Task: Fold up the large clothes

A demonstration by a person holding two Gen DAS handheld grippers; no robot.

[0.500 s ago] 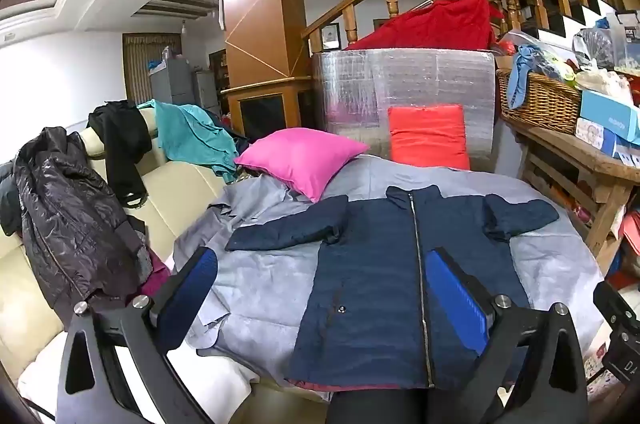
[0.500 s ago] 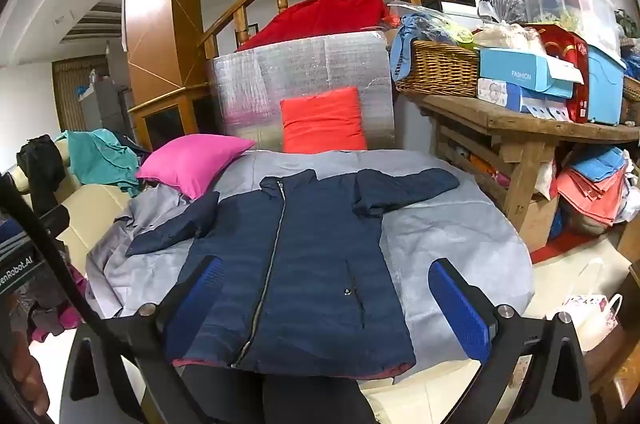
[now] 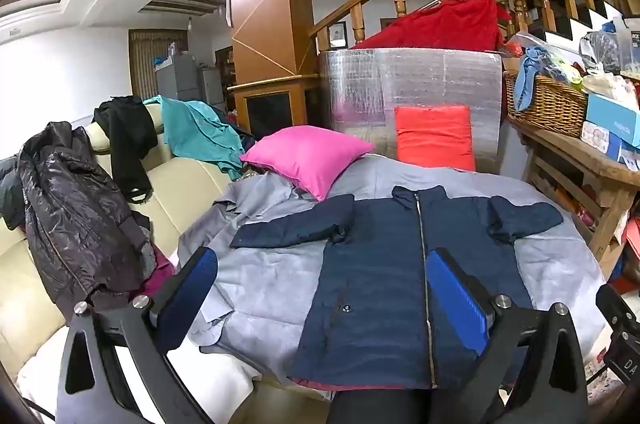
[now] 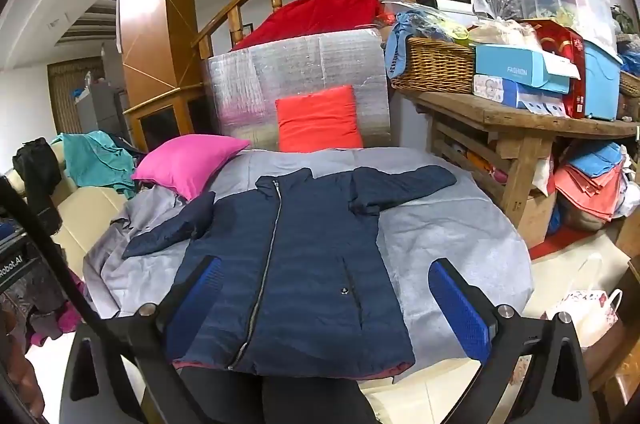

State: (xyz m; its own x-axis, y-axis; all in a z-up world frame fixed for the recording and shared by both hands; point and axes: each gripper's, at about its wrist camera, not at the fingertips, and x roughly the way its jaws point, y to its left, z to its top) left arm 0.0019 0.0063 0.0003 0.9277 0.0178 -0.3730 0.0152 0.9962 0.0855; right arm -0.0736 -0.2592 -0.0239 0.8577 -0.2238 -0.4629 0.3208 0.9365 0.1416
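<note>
A navy quilted jacket (image 3: 384,272) (image 4: 296,272) lies flat, front up and zipped, on a round table under a grey cloth (image 3: 272,288) (image 4: 452,236), both sleeves spread out sideways. My left gripper (image 3: 320,300) hovers open above the jacket's near hem, its blue pads wide apart with nothing between them. My right gripper (image 4: 332,308) is also open and empty, above the hem. A person's dark legs show under the near table edge.
A pink cushion (image 3: 308,155) and a red cushion (image 3: 434,137) lie at the table's far side against a silver-wrapped block (image 3: 412,91). A cream sofa (image 3: 176,191) heaped with clothes stands left. A wooden bench (image 4: 520,127) with a basket and boxes stands right.
</note>
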